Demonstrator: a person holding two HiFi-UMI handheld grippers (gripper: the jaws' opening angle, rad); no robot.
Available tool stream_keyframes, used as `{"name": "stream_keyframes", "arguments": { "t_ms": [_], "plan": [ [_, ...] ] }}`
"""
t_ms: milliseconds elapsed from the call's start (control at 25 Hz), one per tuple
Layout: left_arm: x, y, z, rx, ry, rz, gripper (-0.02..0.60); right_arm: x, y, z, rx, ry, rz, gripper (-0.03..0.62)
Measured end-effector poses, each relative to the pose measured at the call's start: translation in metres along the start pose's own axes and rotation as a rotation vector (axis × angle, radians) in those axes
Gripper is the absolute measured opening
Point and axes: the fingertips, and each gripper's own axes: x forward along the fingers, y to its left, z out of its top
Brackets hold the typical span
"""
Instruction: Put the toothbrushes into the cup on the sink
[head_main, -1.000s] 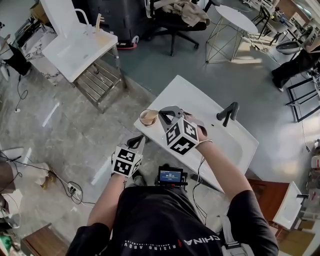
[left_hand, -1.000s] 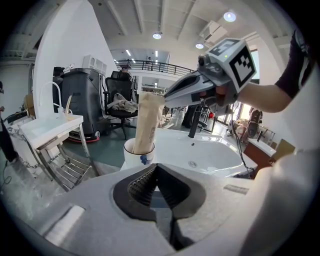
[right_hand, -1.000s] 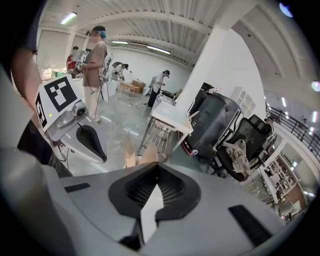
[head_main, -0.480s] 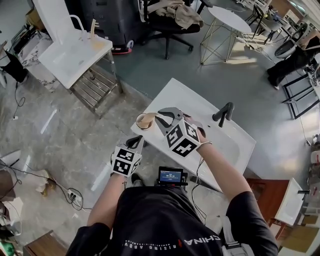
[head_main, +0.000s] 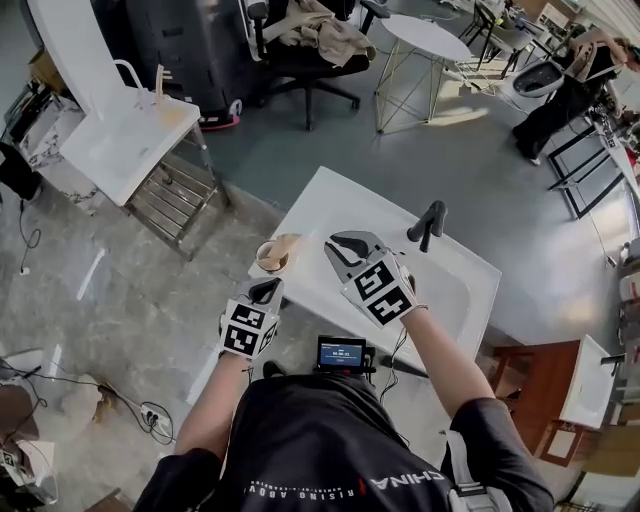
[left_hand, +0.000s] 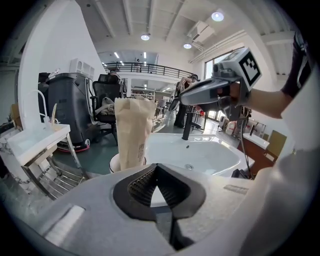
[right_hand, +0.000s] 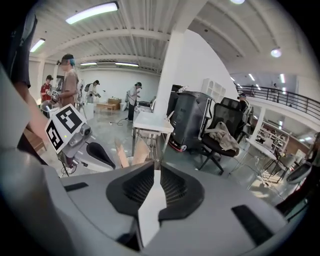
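A paper cup (head_main: 270, 258) stands on the near left corner of the white sink (head_main: 450, 300) and holds tan paper-wrapped toothbrushes (left_hand: 131, 132) that stick up out of it. My right gripper (head_main: 332, 245) hovers over the sink deck just right of the cup. Its jaws are a narrow gap apart, with only white showing between the pads (right_hand: 165, 187). My left gripper (head_main: 265, 291) is at the sink's front edge just below the cup. It is shut and empty in the left gripper view (left_hand: 156, 167). No loose toothbrush is in sight.
A black faucet (head_main: 428, 222) rises at the sink's back. A white table with a metal rack (head_main: 120, 135) stands to the left. An office chair (head_main: 300, 40) and a round table (head_main: 425, 35) stand behind. Cables and a power strip (head_main: 150, 425) lie on the floor.
My right gripper has drawn back from the cup's rim toward the sink's middle. The left gripper stays near the front edge. The head camera has shifted.
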Motion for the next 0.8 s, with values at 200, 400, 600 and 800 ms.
{"name": "stream_keyframes", "arguments": {
  "t_ms": [200,400,600,800],
  "plan": [
    [0.007,-0.007,-0.001,-0.001,0.003,-0.034,-0.003,-0.004,-0.001,-0.04,0.142,0.032,-0.062,0.009],
    [0.01,-0.018,-0.004,-0.004,-0.003,-0.076,-0.003,-0.002,0.018,-0.075,0.307,0.057,-0.069,0.009],
    [0.013,-0.024,-0.006,0.005,-0.013,-0.088,-0.003,-0.005,0.019,-0.089,0.375,0.057,-0.08,0.008],
    [0.015,-0.024,-0.001,0.012,-0.032,-0.077,-0.003,-0.006,0.015,-0.09,0.38,0.053,-0.083,0.008]
  ]
}}
